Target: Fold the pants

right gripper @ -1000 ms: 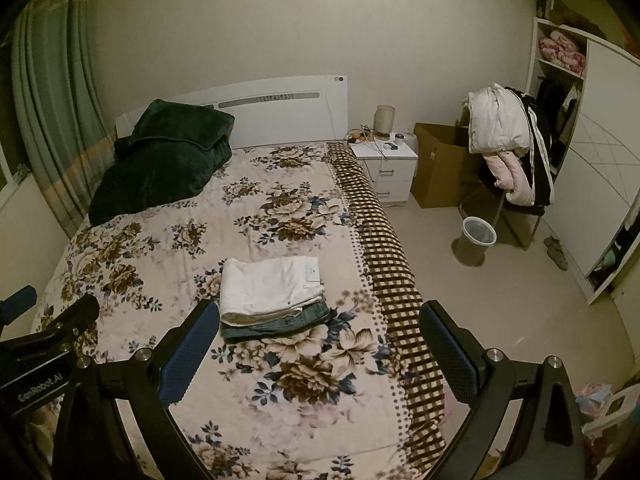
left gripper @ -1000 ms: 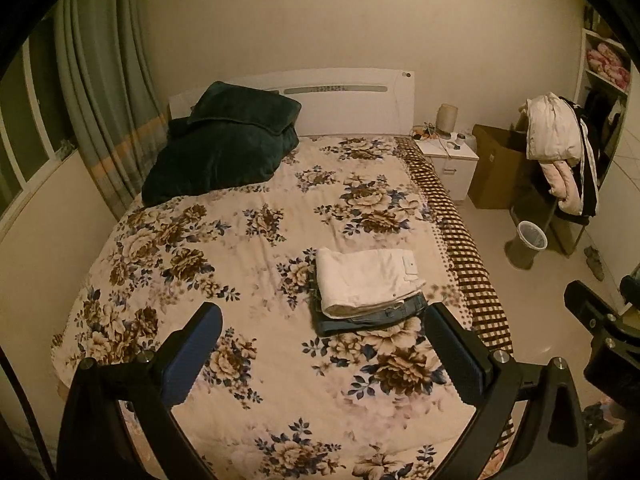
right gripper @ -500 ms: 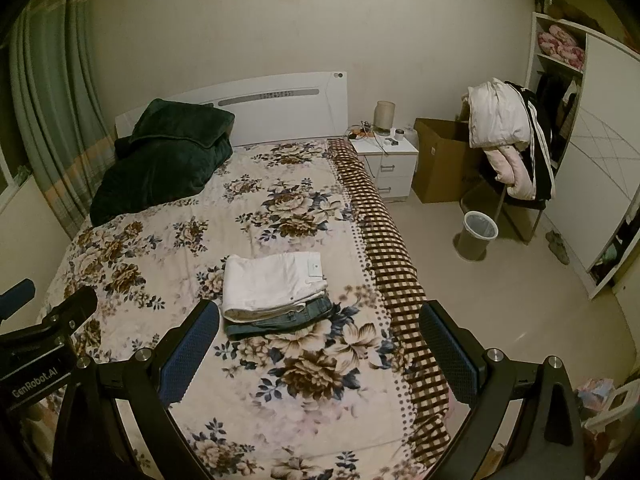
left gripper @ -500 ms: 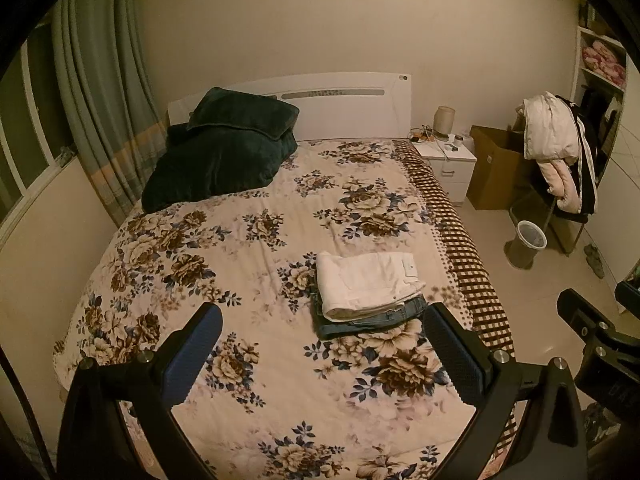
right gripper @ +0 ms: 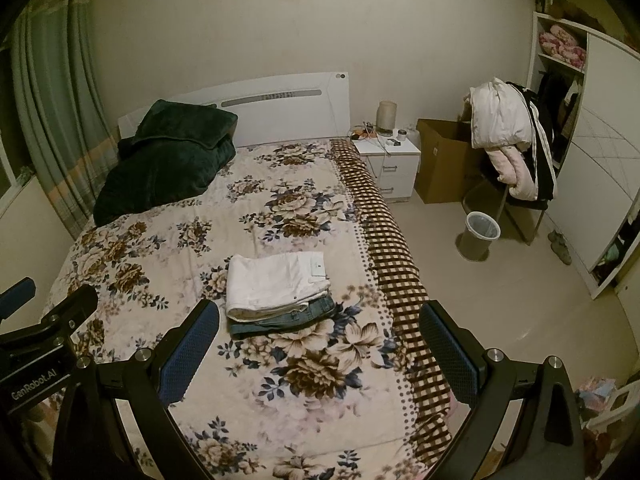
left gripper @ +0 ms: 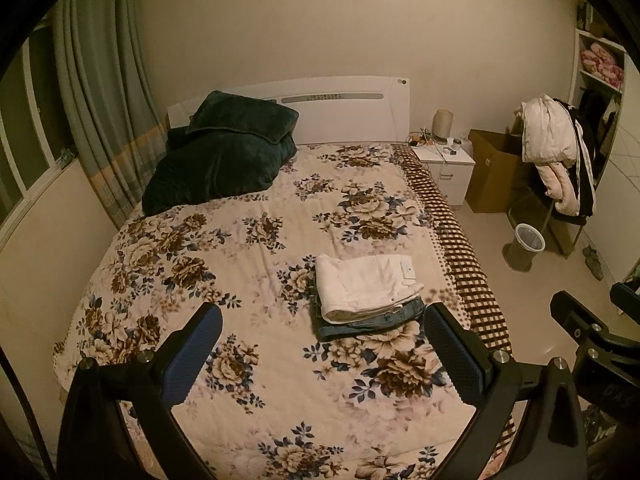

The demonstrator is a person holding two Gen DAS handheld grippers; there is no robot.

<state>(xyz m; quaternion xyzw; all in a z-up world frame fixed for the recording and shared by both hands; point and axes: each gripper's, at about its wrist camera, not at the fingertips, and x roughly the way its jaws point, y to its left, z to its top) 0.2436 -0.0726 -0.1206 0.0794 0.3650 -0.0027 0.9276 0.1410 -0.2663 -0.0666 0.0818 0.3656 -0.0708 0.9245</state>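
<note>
pants (left gripper: pixel 366 284) stacked on bed (left gripper: pixel 240 248) | blanket (left gripper: pixel 224 160) behind, by headboard (left gripper: pixel 340 116)

**Cloth, denim and plastic**

The bedspread (left gripper: pixel 256 240) is matt printed cloth. White pants (left gripper: pixel 366 286) look like smooth cotton; the jeans (left gripper: pixel 372 320) beneath are denim. The pillow (left gripper: pixel 224 160), upper left, looks plush. Gripper pads (right gripper: pixel 188 350) are dimpled blue rubber on matt black plastic.

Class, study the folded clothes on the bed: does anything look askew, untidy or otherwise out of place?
Nothing stands out. The white pants lie neatly folded on the folded jeans, whose edge shows in front, on the floral bedspread. Both grippers, left and right, hang open and empty.
</note>
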